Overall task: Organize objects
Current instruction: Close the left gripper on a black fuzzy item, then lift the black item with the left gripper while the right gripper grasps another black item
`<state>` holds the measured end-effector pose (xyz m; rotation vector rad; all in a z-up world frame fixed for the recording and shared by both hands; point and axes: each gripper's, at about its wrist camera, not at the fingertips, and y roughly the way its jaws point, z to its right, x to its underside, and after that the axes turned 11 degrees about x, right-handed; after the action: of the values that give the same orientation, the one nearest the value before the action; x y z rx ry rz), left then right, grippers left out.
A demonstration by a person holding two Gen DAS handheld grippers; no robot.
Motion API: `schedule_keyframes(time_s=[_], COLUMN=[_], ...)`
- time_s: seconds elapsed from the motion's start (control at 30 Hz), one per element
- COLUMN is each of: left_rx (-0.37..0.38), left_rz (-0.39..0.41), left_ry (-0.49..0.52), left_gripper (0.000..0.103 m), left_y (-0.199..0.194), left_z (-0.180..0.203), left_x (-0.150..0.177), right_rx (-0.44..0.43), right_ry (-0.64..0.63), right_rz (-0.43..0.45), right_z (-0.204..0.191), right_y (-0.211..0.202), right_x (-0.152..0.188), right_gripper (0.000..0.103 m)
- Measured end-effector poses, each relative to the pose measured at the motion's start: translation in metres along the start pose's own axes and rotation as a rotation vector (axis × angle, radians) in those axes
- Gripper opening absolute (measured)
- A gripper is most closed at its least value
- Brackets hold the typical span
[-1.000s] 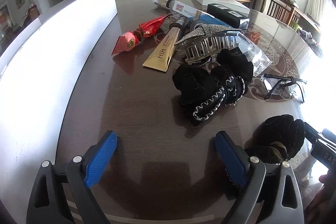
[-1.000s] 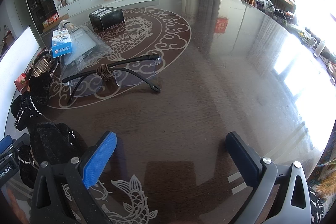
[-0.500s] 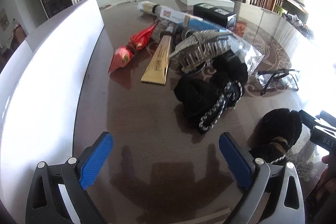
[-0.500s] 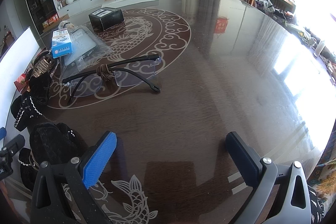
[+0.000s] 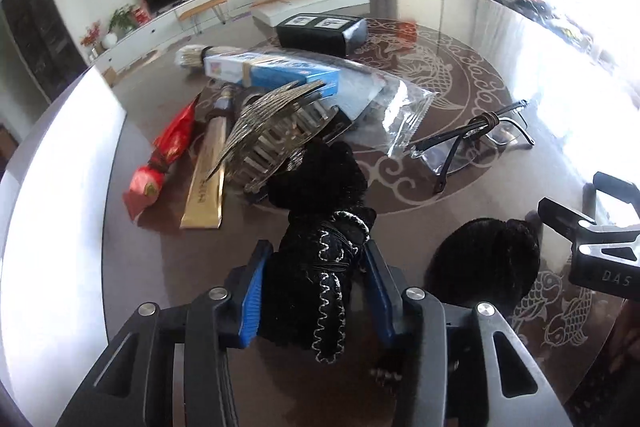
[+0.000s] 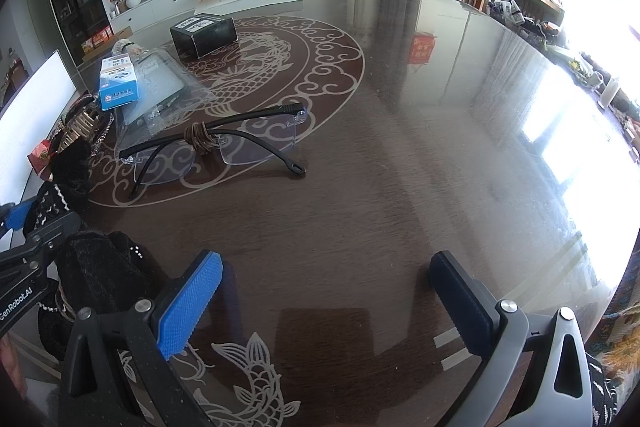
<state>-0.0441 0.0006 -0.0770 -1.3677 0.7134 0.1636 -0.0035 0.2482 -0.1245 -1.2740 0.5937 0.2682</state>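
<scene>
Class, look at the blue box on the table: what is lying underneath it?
The blue box rests on a clear plastic bag holding something grey. A glittery hair claw covers its near end; whatever lies beneath the bag is hidden.

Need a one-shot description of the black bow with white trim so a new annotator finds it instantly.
Start at the dark round table and its clutter pile by the white strip. Below the rhinestone hair claw lies the black velvet bow, between the closing left tongs. White zigzag stitching distinguishes it from the plain black scrunchie beside it.
</scene>
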Motion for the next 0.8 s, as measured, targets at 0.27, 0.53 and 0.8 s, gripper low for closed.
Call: schedule_keyframes(time_s=[0.27,0.53,0.8], left_rx=[-0.074,-0.066,-0.057], left_rz=[0.018,0.015,0.016], left_ry=[-0.192,-0.218,-0.213], left_gripper=[0.055,0.07,0.073], left_y=[-0.023,-0.018,-0.018], left_z=[-0.033,-0.045,-0.046], left_x=[0.049,0.053,0.051], right_rx=[-0.098,-0.251,-0.251], right_ry=[0.086,-0.037,-0.201], right_rz=[0.032,0.162,0.055], right_z=[0.016,-0.009,-0.045], right_y=[-0.009,-0.051,-0.037], right_x=[-0.002,0.003,0.01], right_gripper=[0.103,0.103,0.103])
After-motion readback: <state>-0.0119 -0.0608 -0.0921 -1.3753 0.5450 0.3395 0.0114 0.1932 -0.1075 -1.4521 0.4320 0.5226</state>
